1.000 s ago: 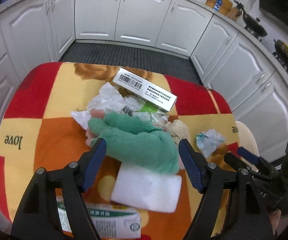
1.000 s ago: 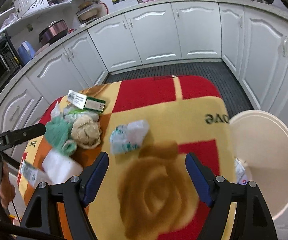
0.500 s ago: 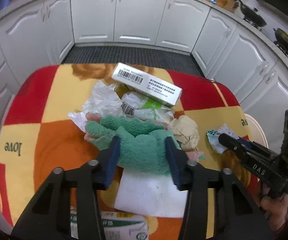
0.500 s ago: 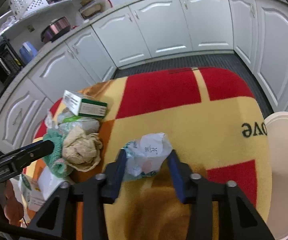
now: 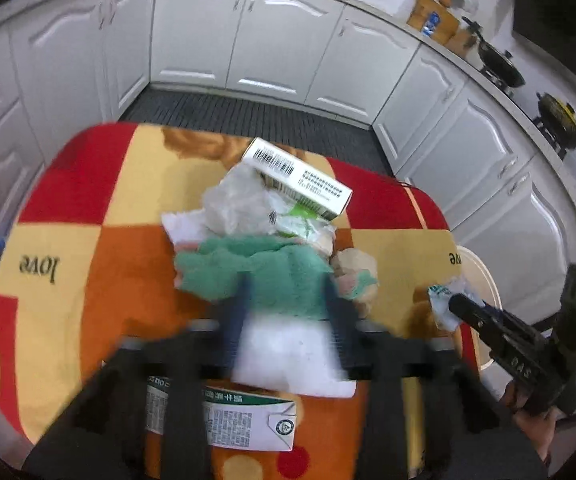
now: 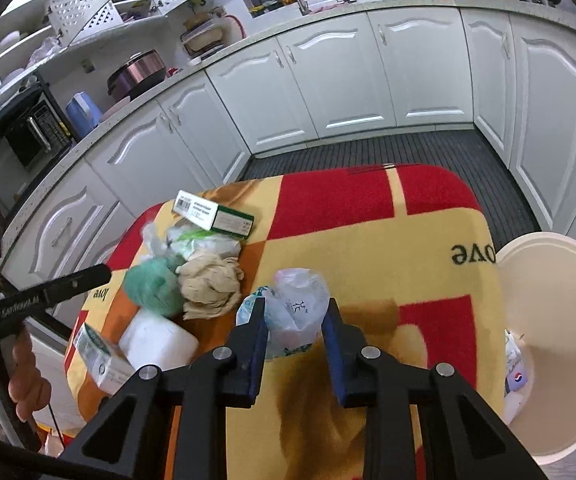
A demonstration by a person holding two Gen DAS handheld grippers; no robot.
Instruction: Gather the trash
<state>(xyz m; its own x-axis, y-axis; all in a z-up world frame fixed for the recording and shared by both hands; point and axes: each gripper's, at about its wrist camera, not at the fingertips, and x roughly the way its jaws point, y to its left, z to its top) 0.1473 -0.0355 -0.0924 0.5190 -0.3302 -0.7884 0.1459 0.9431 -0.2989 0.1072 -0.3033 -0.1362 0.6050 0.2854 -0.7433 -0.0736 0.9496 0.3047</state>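
A trash pile lies on the checked blanket. My left gripper is shut on the green fuzzy cloth, blurred by motion. Around it lie a white barcode box, crumpled clear plastic, a beige crumpled wad, a white foam block and a green-and-white carton. My right gripper is shut on a crumpled white-and-teal plastic wrapper, held just above the blanket. The cream bin stands to its right with some trash inside.
White kitchen cabinets ring the table across a dark ribbed floor mat. The pile also shows in the right wrist view, left of my right gripper. Pots stand on the stove at far right.
Both grippers have closed from wide open: the left on the green cloth, the right on the plastic wrapper. The left one is now moving and blurred.
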